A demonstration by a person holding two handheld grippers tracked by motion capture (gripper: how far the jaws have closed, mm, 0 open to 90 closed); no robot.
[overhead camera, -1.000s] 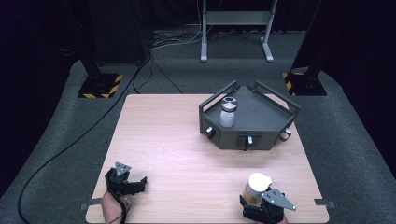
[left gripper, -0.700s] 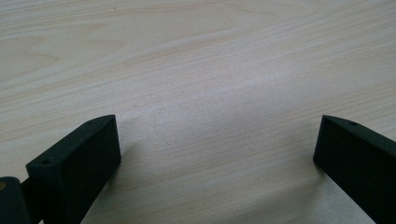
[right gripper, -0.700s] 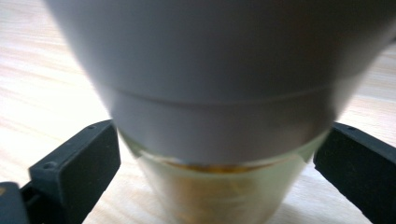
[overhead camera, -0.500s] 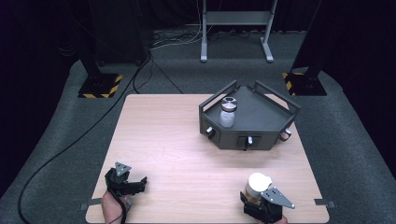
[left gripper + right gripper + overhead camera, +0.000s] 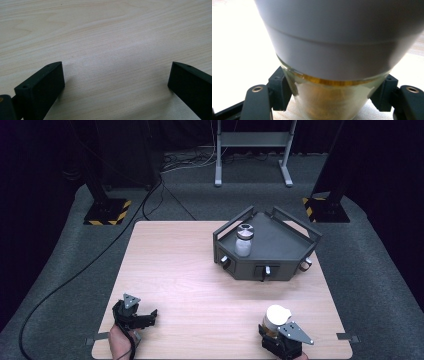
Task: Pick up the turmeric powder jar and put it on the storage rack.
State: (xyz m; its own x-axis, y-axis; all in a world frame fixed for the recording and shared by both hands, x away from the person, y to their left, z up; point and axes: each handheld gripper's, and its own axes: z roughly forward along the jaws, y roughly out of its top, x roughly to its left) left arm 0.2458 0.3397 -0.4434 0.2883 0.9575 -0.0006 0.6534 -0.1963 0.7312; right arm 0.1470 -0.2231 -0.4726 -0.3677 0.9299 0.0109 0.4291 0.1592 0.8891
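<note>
A white-capped jar [image 5: 329, 75] of amber contents is pinched by the right gripper [image 5: 278, 336], whose jaws have just been closing. A second jar [image 5: 243, 241] is held in the dark tray [image 5: 285, 240]. The left gripper [image 5: 116, 80] is spread over bare table [image 5: 190, 270].

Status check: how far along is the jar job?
Done: one jar already stands in the dark tray. In hand: the right tongs have just closed on the white-lidded jar, which stands near the table's front edge. Left: likely moving it to the tray. Left tongs open, idle.
</note>
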